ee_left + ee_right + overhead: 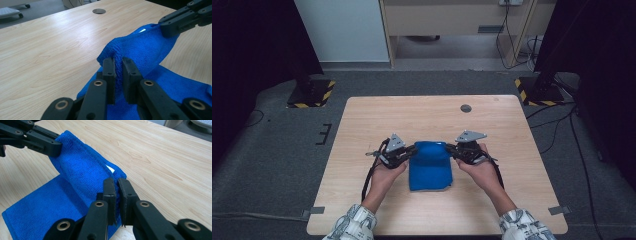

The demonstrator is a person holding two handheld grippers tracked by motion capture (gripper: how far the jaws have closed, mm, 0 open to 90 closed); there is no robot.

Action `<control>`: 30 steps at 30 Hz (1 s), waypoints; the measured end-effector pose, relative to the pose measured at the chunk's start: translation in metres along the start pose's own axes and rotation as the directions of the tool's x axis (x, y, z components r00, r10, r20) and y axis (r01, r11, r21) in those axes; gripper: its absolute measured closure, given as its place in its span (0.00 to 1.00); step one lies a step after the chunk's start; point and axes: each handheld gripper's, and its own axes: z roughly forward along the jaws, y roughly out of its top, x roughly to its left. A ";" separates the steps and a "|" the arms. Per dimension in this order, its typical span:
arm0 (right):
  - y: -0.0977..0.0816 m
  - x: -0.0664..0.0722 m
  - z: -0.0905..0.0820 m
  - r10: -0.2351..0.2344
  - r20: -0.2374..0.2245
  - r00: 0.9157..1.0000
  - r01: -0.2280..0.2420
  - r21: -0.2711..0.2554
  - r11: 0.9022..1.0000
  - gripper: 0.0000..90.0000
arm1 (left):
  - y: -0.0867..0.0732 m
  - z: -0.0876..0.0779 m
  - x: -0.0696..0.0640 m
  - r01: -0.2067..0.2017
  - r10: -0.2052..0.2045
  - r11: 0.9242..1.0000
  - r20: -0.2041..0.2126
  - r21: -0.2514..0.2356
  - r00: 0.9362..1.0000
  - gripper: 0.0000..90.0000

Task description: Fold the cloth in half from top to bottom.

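While both jaws pinch far corners of blue cloth (430, 166), fold half done; near part flat on worktop (362, 200), laying over remains

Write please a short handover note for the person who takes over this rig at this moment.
Left gripper: shut on the blue microfibre cloth at its far left corner.
Right gripper: shut on the far right corner.
Cloth: middle of the light wooden table, far edge lifted, near part lying flat.
Done: both far corners gripped.
Left: probably bring the far edge over towards the near edge, then release.
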 end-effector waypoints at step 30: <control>-0.025 0.018 -0.005 -0.031 -0.025 0.999 0.031 0.029 0.999 0.91 | -0.021 -0.011 -0.009 0.006 -0.007 1.000 0.032 0.024 0.999 0.82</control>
